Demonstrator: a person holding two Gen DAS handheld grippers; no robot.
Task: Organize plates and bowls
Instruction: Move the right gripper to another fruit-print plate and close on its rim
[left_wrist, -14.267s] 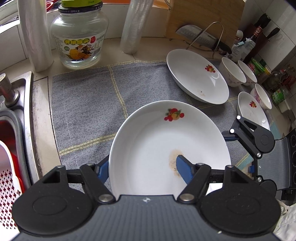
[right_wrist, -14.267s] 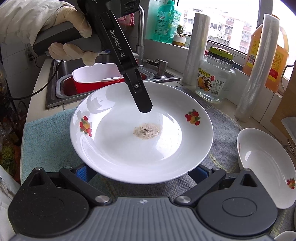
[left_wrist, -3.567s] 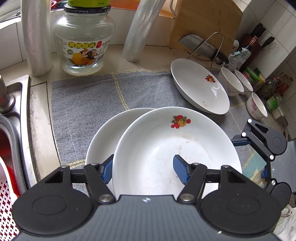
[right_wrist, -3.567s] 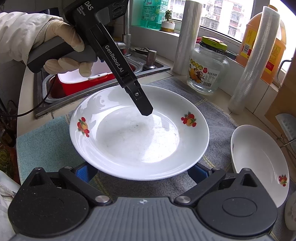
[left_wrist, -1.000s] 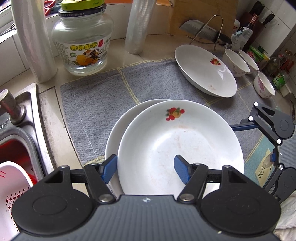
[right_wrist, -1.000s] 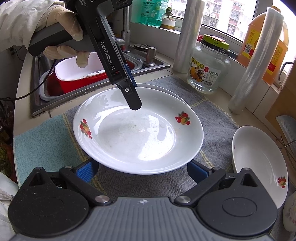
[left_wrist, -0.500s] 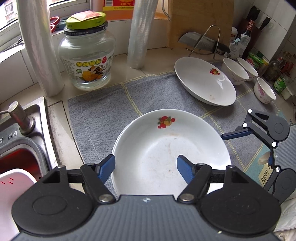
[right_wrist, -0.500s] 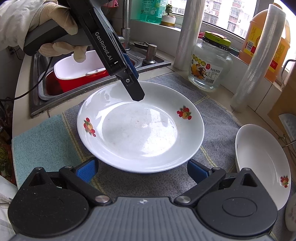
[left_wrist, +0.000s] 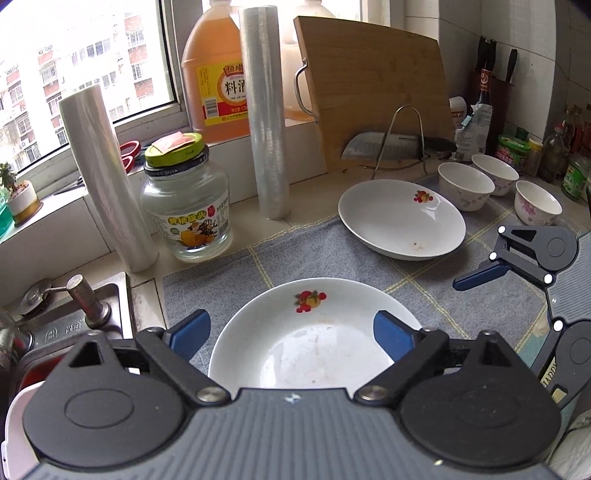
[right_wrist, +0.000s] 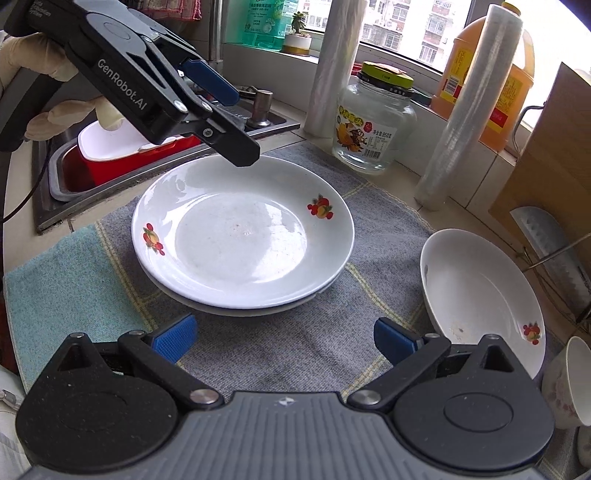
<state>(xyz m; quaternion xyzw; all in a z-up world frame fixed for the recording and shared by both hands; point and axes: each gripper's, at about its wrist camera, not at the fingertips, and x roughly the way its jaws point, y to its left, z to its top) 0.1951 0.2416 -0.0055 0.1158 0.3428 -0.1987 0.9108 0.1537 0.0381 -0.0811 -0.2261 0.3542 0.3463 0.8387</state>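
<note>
White fruit-print plate (right_wrist: 242, 236), a second ago gripped by the left tool (right_wrist: 225, 122), now nested on the plate below at the grey mat's sink edge; that tool's jaws opening, empty; right tool (right_wrist: 284, 341) wide, empty; third plate (right_wrist: 480, 295) unstacked.

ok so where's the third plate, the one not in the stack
The single plate lies on the grey mat, at the right of the right wrist view, between the stacked plates and the small bowls.

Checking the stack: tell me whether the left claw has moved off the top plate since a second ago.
Yes. The left claw, jaws opening, has lifted off the top plate, back toward the sink.
</note>
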